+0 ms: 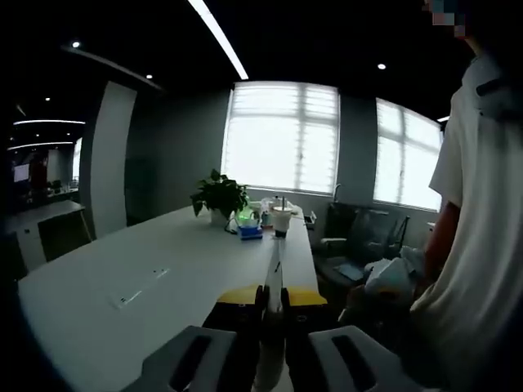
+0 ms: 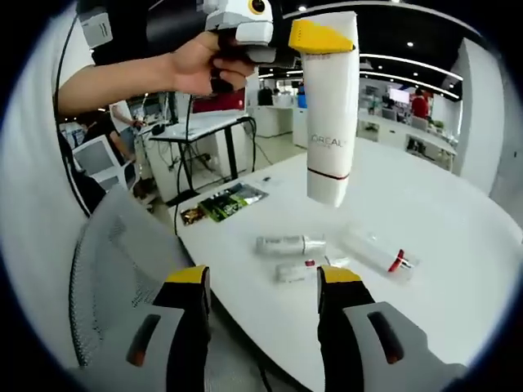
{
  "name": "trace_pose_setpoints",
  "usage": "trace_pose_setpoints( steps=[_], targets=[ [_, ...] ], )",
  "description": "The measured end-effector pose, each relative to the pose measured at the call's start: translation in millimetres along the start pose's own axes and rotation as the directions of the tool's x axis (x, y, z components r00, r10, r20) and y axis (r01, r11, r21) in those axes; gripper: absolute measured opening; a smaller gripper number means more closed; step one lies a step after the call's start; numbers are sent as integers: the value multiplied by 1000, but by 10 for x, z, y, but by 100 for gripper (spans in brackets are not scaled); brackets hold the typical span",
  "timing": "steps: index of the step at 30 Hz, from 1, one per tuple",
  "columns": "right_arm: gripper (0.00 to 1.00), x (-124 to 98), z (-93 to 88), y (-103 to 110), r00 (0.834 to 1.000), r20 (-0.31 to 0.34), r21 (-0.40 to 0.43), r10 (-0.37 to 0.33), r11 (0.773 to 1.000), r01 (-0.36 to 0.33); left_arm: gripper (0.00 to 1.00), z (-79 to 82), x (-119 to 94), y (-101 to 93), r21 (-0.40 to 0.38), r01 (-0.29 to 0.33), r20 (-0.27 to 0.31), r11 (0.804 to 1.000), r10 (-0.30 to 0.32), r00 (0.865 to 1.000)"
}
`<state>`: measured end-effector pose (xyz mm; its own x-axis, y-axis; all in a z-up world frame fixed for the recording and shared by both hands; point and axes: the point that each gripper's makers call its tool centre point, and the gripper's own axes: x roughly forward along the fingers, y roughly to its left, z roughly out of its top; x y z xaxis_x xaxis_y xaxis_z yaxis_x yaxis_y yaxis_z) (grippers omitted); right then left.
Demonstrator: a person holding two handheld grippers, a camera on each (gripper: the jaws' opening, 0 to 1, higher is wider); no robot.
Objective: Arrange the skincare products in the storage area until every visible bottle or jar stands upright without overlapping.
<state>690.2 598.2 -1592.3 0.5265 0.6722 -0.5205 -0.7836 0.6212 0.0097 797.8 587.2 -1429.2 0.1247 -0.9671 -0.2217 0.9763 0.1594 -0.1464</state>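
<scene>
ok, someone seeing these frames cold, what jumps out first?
The white tube, hanging cap-down in mid-air at the top of the right gripper view, clamped by the left tongs in a hand. Below it, three small bottles lie flat on the white table, none upright. In the left gripper view, a potted plant stands far down the table before bright windows.

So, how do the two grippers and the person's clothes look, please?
The right gripper has grey jaws with yellow tips and a dark slot in each. The left gripper has the same grey jaws with yellow tips, and its body is white and grey. The person wears a white short-sleeved shirt.
</scene>
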Motion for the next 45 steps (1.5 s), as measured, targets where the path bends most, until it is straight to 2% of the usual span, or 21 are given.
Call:
trace_pose_setpoints(
  steps=[4,10,14,22,24,28,39,45],
  targets=[
    [46,39,-76,12,1000,-13,-2,0,1000,0,8,52,12,108,8,12,-8,1000,-12,1000],
    [41,57,-129,-54,999,-16,-27,-43,999,42,8,109,16,320,-2,3,0,1000,-3,1000],
    [31,63,-100,-71,996,2,-112,-84,990,84,8,119,22,461,2,-2,7,1000,2,1000],
    [28,59,-94,-91,996,8,-110,-93,990,94,8,81,79,695,-9,-13,4,1000,14,1000],
    [29,61,-94,-92,995,9,-110,-95,989,95,8,58,102,772,-5,-17,-3,1000,17,1000],
    [38,61,-70,-125,993,23,-134,-118,984,120,8,28,145,926,-3,-24,-12,1000,24,1000],
    [37,78,-120,-140,992,2,-144,-125,982,125,9,-2,310,1307,26,-21,-32,999,22,999],
    [37,77,-131,-187,990,-4,-129,-140,982,138,9,-40,411,1442,18,-10,-30,1000,10,999]
  ],
)
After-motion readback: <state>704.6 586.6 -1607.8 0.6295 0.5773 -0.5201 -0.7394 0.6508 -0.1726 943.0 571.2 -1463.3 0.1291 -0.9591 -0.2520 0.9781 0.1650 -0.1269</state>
